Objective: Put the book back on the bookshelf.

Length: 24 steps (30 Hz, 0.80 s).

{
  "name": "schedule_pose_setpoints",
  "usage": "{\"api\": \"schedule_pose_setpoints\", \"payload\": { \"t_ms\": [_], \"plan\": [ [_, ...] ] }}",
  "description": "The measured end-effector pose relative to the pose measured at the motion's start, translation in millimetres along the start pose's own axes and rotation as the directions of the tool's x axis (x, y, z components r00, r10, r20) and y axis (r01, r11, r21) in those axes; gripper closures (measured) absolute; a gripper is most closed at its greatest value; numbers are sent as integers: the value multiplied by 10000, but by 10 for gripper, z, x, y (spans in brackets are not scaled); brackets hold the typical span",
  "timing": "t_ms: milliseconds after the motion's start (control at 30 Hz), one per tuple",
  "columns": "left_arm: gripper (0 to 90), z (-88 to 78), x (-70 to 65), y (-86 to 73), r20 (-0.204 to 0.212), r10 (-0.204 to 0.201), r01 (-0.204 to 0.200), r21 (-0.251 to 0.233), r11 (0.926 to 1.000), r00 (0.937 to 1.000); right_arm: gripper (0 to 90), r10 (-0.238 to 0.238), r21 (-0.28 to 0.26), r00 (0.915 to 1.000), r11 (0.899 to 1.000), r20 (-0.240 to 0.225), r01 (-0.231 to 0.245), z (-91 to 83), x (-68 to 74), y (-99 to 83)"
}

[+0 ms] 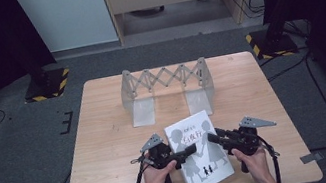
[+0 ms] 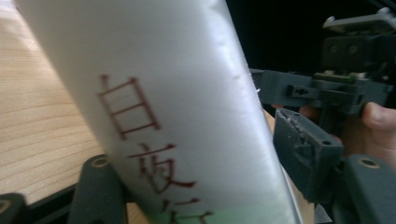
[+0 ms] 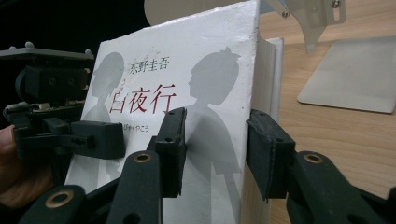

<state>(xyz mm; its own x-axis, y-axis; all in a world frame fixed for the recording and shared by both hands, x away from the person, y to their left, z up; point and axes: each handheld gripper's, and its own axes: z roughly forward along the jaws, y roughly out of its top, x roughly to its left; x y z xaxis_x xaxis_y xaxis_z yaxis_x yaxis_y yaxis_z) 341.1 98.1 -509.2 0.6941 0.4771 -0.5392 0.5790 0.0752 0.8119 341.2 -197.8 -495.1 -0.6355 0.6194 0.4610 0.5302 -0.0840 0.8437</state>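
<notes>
Paperback book (image 1: 199, 152) sits near the table (image 1: 110, 146) front edge, pinched from 2 sides: the left gripper (image 1: 188, 151) is clamped over its left edge, the right gripper (image 1: 214, 139) clamped across cover and page block at its right edge. Slippage looks the main risk, since the glossy cover could slide or buckle if either hand pulls unevenly toward the folding bookstand (image 1: 167, 91).
</notes>
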Motion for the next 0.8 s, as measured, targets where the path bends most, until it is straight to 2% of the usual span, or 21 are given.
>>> {"api": "schedule_pose_setpoints", "payload": {
  "t_ms": [33, 100, 200, 267, 333, 367, 467, 500, 533, 633, 700, 767, 800],
  "plan": [
    [387, -7, -11, 20, 110, -47, 47, -18, 10000, 9999, 590, 56, 9, 10000, 10000, 8, -56, -7, -6, 2],
    [407, -2, -43, 46, 104, 114, -113, -21, 9999, 9999, 592, 68, -29, 9999, 10000, 114, -68, -28, -16, 16],
    [413, -5, -55, 57, 131, 68, -68, -5, 10000, 9999, 570, -88, -335, 9993, 9994, 365, 100, -101, -47, 49],
    [419, -11, -51, 60, 132, -1, 1, -10, 10000, 9999, 537, -73, -527, 9982, 9986, 599, 105, -157, -97, 65],
    [425, -19, -45, 68, 160, -152, 152, -22, 9999, 9998, 508, -101, -575, 9946, 9982, 1029, 161, -203, -155, 70],
    [429, -21, -46, 71, 160, -188, 189, -44, 9998, 9997, 500, -253, -484, 9896, 9983, 1414, 324, -220, -189, 68],
    [444, -39, -54, 94, 259, -276, 277, -48, 9996, 9993, 428, -462, -264, 9785, 9983, 2012, 525, -235, -248, 51],
    [456, -43, -57, 100, 313, -283, 285, -65, 9996, 9991, 400, -695, -47, 9656, 9973, 2506, 730, -228, -283, 34],
    [456, -49, -65, 113, 347, -287, 288, -32, 9996, 9990, 400, -695, -47, 9656, 9973, 2506, 730, -228, -283, 34],
    [467, -53, -101, 159, 402, -141, 141, 9, 9999, 9991, 343, -848, 373, 9515, 9963, 2958, 772, -210, -331, 3],
    [477, -53, -122, 205, 485, -19, 16, 69, 10000, 9988, 294, -1107, 739, 9378, 9931, 3290, 913, -191, -354, -12],
    [486, -53, -136, 239, 525, -4, -1, 103, 9999, 9986, 275, -1227, 930, 9294, 9910, 3481, 960, -178, -369, -22],
    [495, -54, -140, 257, 556, -14, 7, 115, 9999, 9985, 251, -1396, 1167, 9212, 9877, 3632, 1036, -171, -393, -32]
  ]
}}
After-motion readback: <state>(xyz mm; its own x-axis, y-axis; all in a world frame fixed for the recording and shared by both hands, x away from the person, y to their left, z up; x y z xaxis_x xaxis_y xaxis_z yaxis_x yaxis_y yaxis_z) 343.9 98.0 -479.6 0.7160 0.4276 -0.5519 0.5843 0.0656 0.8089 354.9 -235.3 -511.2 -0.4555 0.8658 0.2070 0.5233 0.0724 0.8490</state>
